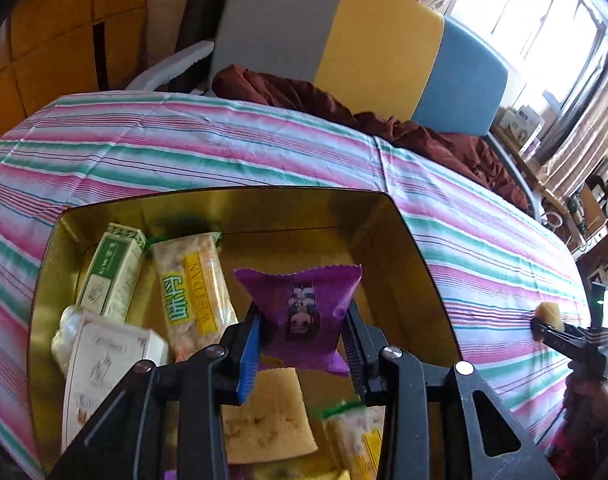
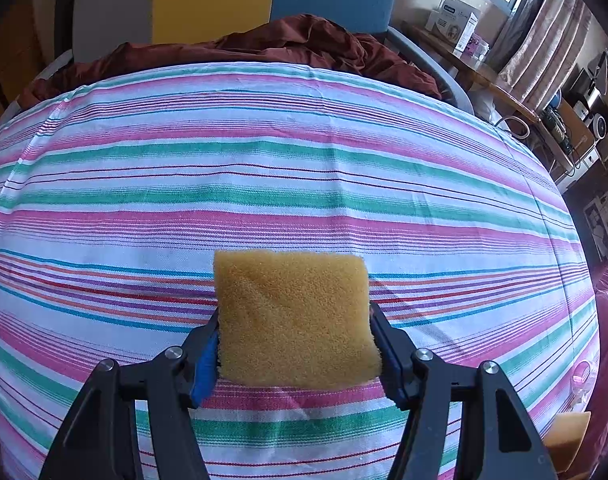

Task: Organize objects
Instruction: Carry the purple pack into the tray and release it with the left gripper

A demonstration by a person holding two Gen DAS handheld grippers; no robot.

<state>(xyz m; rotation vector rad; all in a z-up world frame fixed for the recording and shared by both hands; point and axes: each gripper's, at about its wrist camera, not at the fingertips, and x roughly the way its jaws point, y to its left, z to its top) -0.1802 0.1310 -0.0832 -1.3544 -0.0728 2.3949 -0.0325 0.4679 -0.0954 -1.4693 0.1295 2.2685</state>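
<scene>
My left gripper [image 1: 302, 328] is shut on a purple snack packet [image 1: 302, 312] and holds it over an open gold tin [image 1: 407, 248]. The tin holds a green and white box [image 1: 112, 268], a yellow-labelled snack bar [image 1: 192, 292], a white box [image 1: 104, 364] and a yellow sponge piece [image 1: 268, 416]. My right gripper [image 2: 294, 332] is shut on a yellow sponge [image 2: 294, 316] above the striped cloth [image 2: 264, 184]. It also shows at the right edge of the left wrist view [image 1: 551, 322], apart from the tin.
The striped cloth [image 1: 224, 140] covers the table. A brown cloth [image 1: 343, 112] lies at its far edge before a grey, yellow and blue chair back [image 1: 363, 44]. Another sponge piece [image 2: 565, 436] lies at the lower right. A cluttered shelf [image 2: 503, 80] stands at the right.
</scene>
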